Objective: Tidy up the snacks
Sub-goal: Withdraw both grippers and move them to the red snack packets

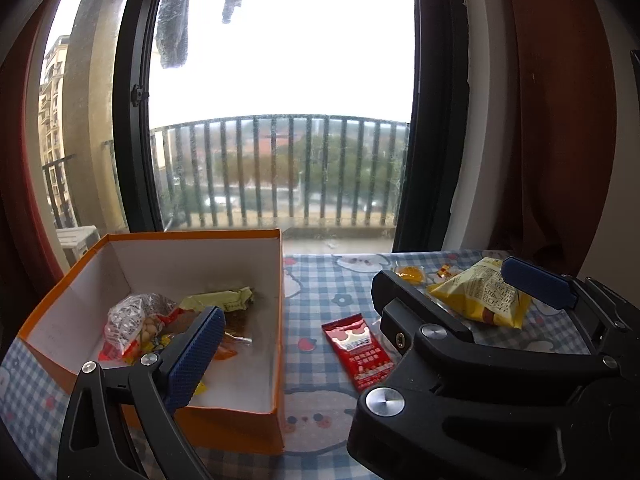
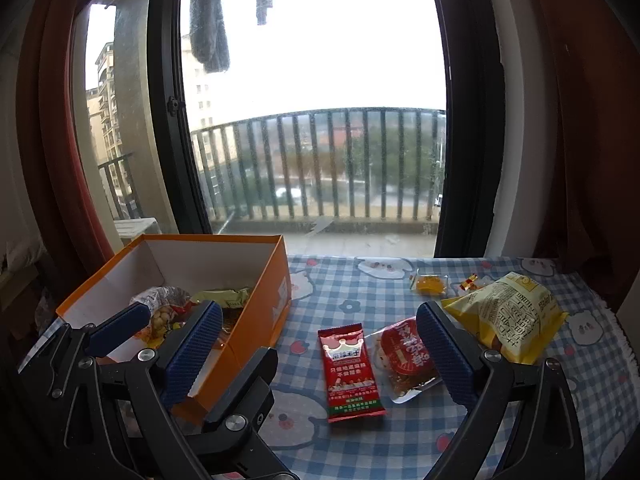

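R gripper [image 2: 320, 354] jaws wide, empty, over red packet [image 2: 351, 372] right of box [image 2: 276, 280]: drop straight, pinch across its width; L gripper [image 2: 154, 322] open, nothing held

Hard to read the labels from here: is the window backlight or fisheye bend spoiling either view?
Left wrist view: blown-out sky, orange cardboard box interior dim, window frame bowed. Right wrist view: same glare, yet the red foil sachet print stays sharp.

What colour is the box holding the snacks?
Orange outside, white inside box; it shows best in the right wrist view.
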Tool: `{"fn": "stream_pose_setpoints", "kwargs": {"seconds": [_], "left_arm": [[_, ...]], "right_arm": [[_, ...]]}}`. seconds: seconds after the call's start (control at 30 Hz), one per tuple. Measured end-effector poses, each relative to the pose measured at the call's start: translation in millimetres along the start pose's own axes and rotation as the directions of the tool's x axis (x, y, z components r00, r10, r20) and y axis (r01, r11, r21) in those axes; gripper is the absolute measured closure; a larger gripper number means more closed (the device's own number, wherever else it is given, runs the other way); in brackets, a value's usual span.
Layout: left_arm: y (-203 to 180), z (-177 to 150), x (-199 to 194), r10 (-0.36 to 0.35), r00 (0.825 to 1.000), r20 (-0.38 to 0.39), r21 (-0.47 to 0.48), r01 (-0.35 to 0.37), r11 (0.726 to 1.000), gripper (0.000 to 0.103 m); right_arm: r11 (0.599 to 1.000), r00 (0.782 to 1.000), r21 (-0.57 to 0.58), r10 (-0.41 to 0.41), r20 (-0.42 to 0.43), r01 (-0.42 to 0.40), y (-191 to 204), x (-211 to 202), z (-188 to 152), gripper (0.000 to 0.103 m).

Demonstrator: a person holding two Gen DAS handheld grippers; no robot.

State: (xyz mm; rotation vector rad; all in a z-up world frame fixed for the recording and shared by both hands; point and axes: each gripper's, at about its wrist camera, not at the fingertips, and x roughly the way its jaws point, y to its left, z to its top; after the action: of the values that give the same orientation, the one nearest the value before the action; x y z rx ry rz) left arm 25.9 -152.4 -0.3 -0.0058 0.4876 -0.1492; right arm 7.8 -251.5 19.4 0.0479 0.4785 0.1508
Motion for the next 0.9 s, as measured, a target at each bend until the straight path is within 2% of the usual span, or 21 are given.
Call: {"fn": "stream_pose_setpoints", "kwargs": {"seconds": [0.27,0.57,0.7,0.9], "left_arm": [[-41.6,-1.1,3.3,-0.027,1.000,-0.004,0.044,0.027,0.999,0.003],[-76.9,-4.4,20.1,-0.041,0.998,-0.052,0.064,0.044,0.997,0.002],[-85.6,-7.2,27.1,-0.019,0.998,-0.054,0.065,0.023,0.998,0.003],[-91.4,-9.5,49.8,-0.003,0.996,-0.086,0.057,0.008,0.998,0.003]], "right_arm": [[0.999,0.999,0.014,-0.039,0.011,0.039,-40.9,-18.8,-5.1,0.004],[0.996,0.997,0.053,-0.074,-0.002,0.074,-80.7,-20.9,-13.0,0.004],[0.997,0.998,0.068,-0.040,-0.052,0.043,-92.9,-12.3,-15.6,0.004],[0.998,0.997,0.055,-0.027,-0.071,0.031,-102.5,4.3,-18.3,0.004]]}}
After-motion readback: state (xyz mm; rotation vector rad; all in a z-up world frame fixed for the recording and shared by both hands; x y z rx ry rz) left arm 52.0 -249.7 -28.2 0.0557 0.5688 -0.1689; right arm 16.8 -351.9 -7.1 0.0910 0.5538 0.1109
